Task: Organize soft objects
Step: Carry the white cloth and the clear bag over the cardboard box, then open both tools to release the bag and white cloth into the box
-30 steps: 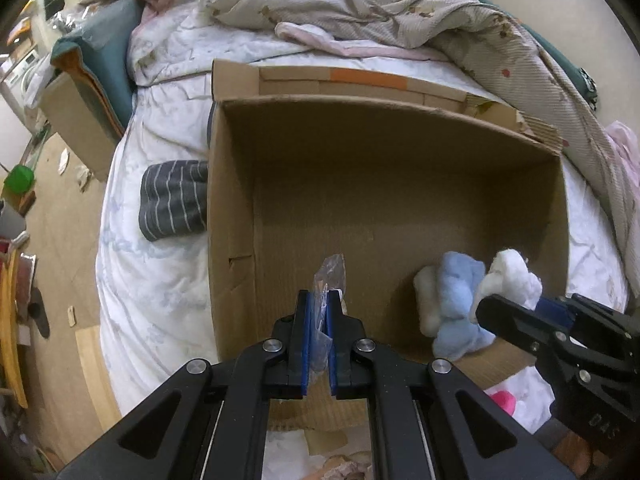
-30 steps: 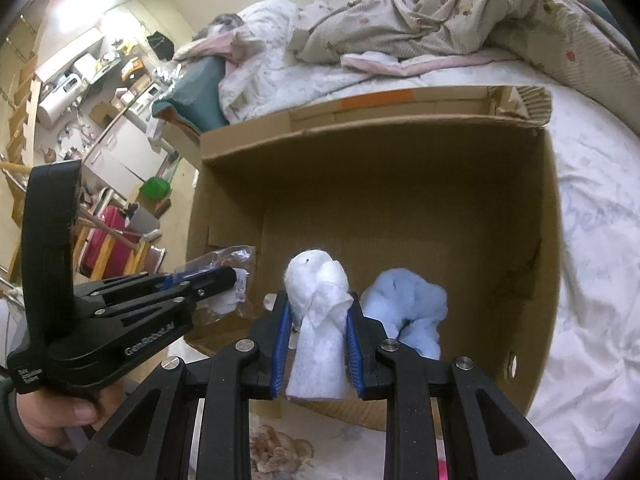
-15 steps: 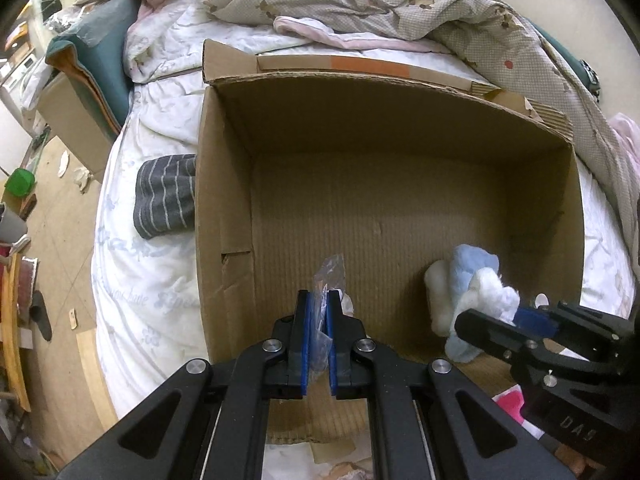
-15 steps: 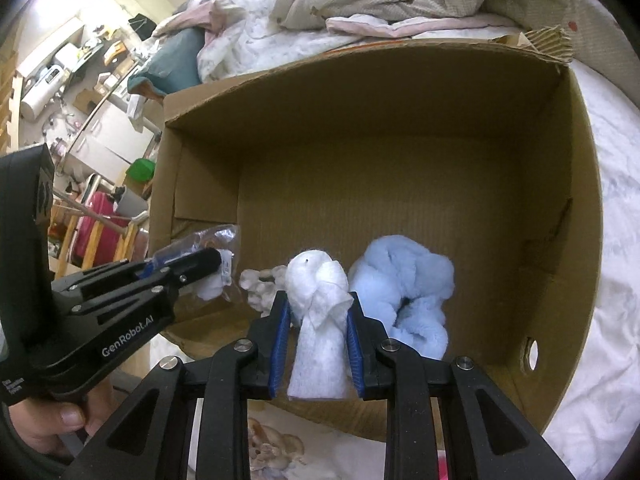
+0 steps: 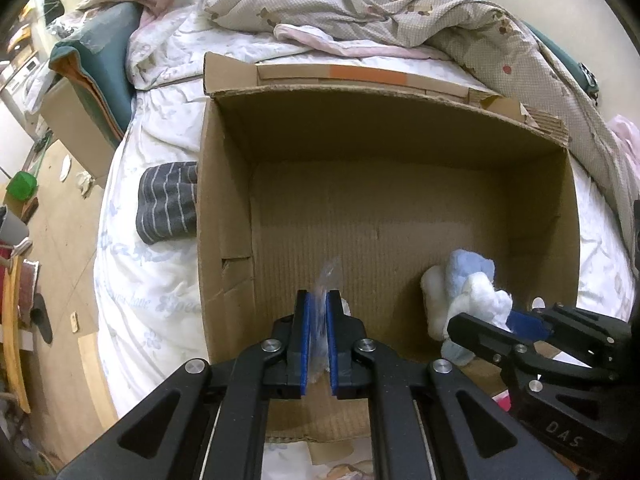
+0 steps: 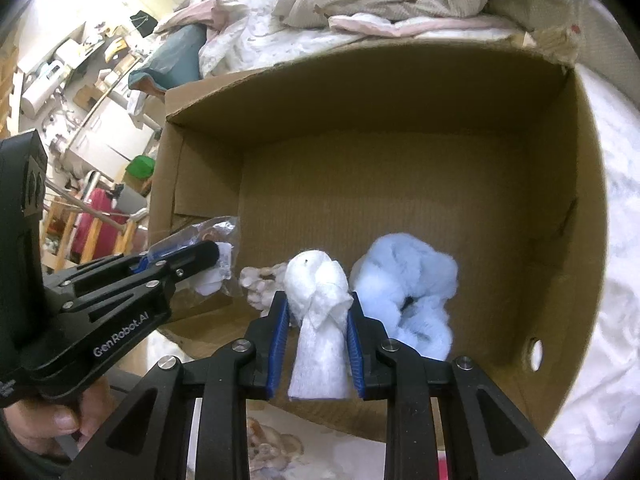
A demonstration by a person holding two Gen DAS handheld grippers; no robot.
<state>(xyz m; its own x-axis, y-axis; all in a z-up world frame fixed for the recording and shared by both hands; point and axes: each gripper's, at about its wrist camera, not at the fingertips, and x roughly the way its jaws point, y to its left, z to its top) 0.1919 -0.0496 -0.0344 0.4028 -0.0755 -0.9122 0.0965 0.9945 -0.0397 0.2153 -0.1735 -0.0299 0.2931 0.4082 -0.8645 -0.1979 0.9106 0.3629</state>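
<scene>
An open cardboard box [image 5: 224, 184] [image 6: 592, 208] sits on the bed. My left gripper [image 5: 319, 300] is shut on a clear plastic bag [image 5: 328, 280] [image 6: 216, 232] with a white soft item inside, held over the box's near left edge. My right gripper [image 6: 316, 312] is shut on a white rolled cloth [image 6: 318, 320] [image 5: 486, 300] over the box's near right side. A fluffy light blue soft item [image 6: 404, 292] [image 5: 468, 268] lies on the box floor just beyond it. A small beige soft item [image 6: 260, 284] lies to its left.
A dark striped folded cloth [image 5: 168, 200] lies on the white bedsheet [image 5: 140, 280] left of the box. A rumpled patterned blanket [image 5: 360, 12] is piled behind the box. The floor and furniture lie beyond the bed's left edge [image 5: 52, 240].
Both grippers have moved forward over the box with their loads still held. The white cloth now hangs closer to the blue item.
</scene>
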